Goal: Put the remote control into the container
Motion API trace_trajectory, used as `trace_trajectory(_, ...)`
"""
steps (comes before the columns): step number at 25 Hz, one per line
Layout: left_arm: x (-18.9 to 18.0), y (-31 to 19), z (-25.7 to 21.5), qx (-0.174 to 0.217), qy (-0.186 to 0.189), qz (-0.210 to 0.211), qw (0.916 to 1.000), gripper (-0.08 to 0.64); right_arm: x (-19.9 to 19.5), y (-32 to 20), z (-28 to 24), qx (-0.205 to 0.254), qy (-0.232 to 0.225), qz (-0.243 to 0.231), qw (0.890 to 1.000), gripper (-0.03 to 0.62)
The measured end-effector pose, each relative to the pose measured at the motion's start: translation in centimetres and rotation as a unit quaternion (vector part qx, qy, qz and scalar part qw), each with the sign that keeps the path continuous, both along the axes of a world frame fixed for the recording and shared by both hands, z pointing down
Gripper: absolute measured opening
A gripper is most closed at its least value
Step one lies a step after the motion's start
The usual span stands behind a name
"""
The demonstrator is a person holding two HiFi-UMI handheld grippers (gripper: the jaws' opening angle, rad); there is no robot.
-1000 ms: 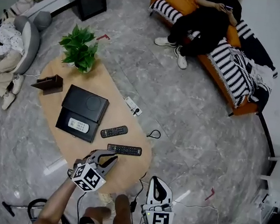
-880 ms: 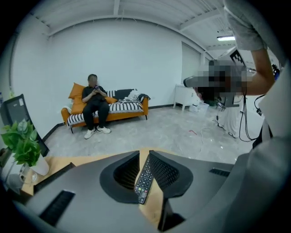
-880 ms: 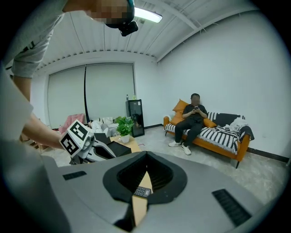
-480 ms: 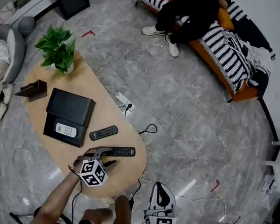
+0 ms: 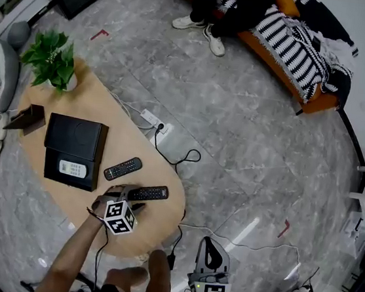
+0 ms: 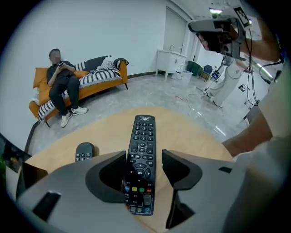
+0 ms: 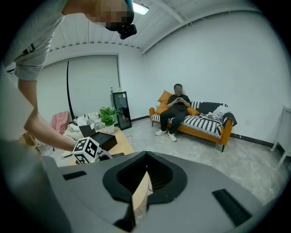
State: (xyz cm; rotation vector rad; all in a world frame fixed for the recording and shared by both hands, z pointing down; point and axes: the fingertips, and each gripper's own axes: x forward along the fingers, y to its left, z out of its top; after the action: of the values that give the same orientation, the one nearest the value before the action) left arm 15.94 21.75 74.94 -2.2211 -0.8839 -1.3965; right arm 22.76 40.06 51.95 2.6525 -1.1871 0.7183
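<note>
Now remote control lies between just-opening jaws of left hand-held gripper.

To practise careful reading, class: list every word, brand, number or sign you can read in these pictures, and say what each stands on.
"OK": centre key of the long black remote control on the table.
Brand line at that remote's top end: too small to be sure.
Other keys, the smaller remote, the white remote in the container: too small.

Seemingly a living room: sofa, coffee table, houseplant.
</note>
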Motion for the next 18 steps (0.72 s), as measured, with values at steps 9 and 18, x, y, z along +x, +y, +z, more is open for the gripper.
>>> trace_trajectory(9, 0.4, 0.0, 1.6, 0.008, -0.019, -0.006, 0.9998, 0.23, 0.0, 1.3, 1.3, -0.002, -0.015, 0.019, 1.0, 0.012)
trace_trajectory(18, 0.5, 0.0, 1.9, 0.021, -0.031, -0.004, 0.9993, 0.23, -0.1, 1.2, 1.9, -0.006, -0.028, 0.016, 0.999, 0.012)
